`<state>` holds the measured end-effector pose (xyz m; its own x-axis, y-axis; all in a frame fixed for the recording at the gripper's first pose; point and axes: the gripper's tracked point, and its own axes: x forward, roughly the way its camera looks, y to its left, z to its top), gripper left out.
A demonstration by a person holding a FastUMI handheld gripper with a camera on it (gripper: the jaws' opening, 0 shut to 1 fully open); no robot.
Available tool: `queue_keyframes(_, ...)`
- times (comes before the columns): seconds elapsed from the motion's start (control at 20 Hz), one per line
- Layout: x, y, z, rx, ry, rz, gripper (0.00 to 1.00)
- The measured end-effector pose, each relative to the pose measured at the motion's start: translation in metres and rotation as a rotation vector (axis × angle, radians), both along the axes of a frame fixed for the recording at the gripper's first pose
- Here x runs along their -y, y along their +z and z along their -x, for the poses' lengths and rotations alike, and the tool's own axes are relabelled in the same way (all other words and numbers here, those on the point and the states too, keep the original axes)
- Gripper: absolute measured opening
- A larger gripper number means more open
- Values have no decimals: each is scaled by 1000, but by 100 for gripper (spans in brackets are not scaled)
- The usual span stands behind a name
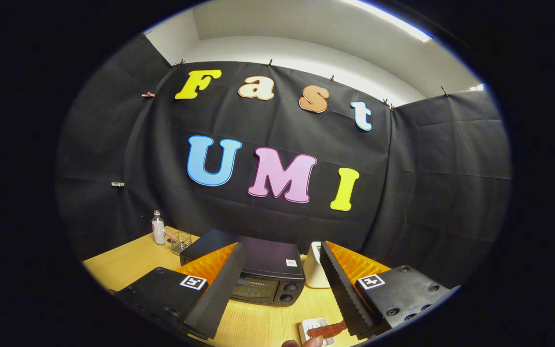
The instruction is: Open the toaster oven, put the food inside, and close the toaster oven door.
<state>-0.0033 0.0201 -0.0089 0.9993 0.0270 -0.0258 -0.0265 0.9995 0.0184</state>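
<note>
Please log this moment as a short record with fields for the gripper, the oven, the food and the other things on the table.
gripper: two black fingers with orange backs, open, gripping nothing
oven: black boxy toaster oven beyond the fingers, door shut
food: reddish-brown strip on a small white square plate, beside the right finger
hand: a person's fingertips at the plate's near edge
other things: white boxy appliance right of the oven; clear bottle and clear glass container to its left
surface: light wooden table
</note>
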Motion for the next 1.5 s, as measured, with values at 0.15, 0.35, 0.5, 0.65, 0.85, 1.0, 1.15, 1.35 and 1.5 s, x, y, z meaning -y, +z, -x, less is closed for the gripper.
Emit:
queue_keyframes(0.15,-6,-4,-5,-12,8,-10,97)
queue_keyframes(0.35,-21,-7,-19,-27,24,-32,97)
queue_keyframes(0.5,-33,-17,-34,-49,40,-34,97)
queue_keyframes(0.65,-52,-42,-53,-114,66,-52,97)
queue_keyframes(0.85,-80,-86,-79,-231,100,-108,97)
queue_keyframes(1.0,-97,-126,-98,-321,118,-110,98)
queue_keyframes(1.15,-109,-159,-114,-402,114,-135,98)
queue_keyframes(1.35,-126,-181,-128,-466,119,-163,98)
queue_keyframes(1.5,-129,-185,-131,-469,85,-155,98)
